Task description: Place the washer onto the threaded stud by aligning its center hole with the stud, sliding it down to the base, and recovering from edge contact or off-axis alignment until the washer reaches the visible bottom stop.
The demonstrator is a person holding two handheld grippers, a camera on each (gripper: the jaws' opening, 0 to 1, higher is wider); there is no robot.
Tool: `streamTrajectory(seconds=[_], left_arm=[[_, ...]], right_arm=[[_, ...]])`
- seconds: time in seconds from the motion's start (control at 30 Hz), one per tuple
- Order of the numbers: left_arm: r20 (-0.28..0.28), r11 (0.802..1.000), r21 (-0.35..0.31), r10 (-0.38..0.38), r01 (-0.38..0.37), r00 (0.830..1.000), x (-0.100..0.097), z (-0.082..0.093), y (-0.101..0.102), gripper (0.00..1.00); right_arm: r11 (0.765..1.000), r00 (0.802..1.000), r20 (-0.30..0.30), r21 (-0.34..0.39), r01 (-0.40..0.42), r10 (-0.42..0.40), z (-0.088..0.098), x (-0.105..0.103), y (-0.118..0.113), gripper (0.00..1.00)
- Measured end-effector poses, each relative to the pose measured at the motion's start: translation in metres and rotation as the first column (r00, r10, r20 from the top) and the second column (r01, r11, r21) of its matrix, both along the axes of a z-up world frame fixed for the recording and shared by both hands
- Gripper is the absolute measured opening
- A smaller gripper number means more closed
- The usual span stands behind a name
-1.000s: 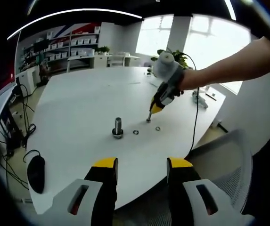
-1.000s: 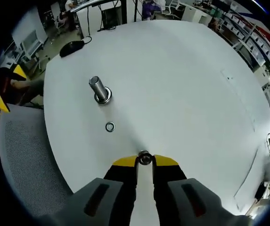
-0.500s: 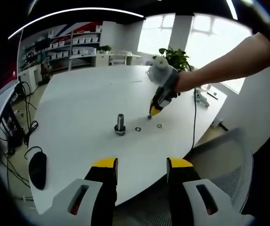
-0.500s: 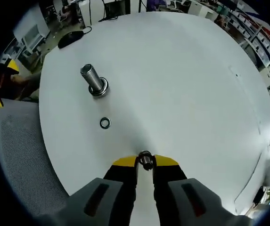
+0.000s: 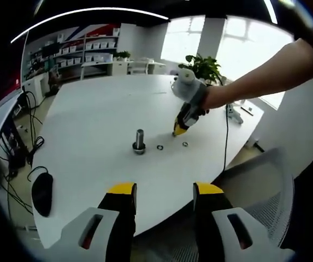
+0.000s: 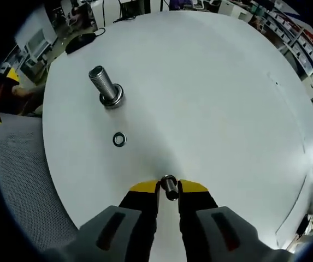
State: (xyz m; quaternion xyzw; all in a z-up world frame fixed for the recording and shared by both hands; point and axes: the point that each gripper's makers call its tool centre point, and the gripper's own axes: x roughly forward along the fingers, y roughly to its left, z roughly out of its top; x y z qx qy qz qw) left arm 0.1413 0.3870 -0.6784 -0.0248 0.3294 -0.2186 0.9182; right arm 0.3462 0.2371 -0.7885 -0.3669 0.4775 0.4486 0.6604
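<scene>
Threaded stud (image 6: 104, 87) upright on white table; washer (image 6: 169, 184) edge-on, pinched between right claw (image 6: 169, 188) tips.

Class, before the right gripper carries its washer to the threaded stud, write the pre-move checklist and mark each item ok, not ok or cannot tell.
1. Washer held in the right gripper: ok, pinched on edge between the yellow tips.
2. Threaded stud upright on its base: ok.
3. Washer hole lined up over stud: not ok, the gripper is well short of it.
4. Path clear: ok, though a loose washer lies flat between gripper and stud.
5. Left gripper out of the way: ok, open, back at the table edge.
6. Stud threads clean: cannot tell.
</scene>
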Motion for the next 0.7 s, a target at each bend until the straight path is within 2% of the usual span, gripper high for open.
streamTrajectory(seconds=[0.37,0.7], left_arm=[[0.003,1.0,-0.01,-0.002,0.002,1.0,0.003,0.001,-0.001,0.4],[0.009,1.0,-0.015,-0.017,0.017,1.0,0.004,0.002,-0.006,0.4]], right_arm=[[1.0,1.0,0.01,0.016,0.018,-0.018,0.003,0.001,-0.004,0.2],[0.999,0.999,-0.002,0.016,0.033,-0.033,0.008,-0.008,-0.016,0.23]])
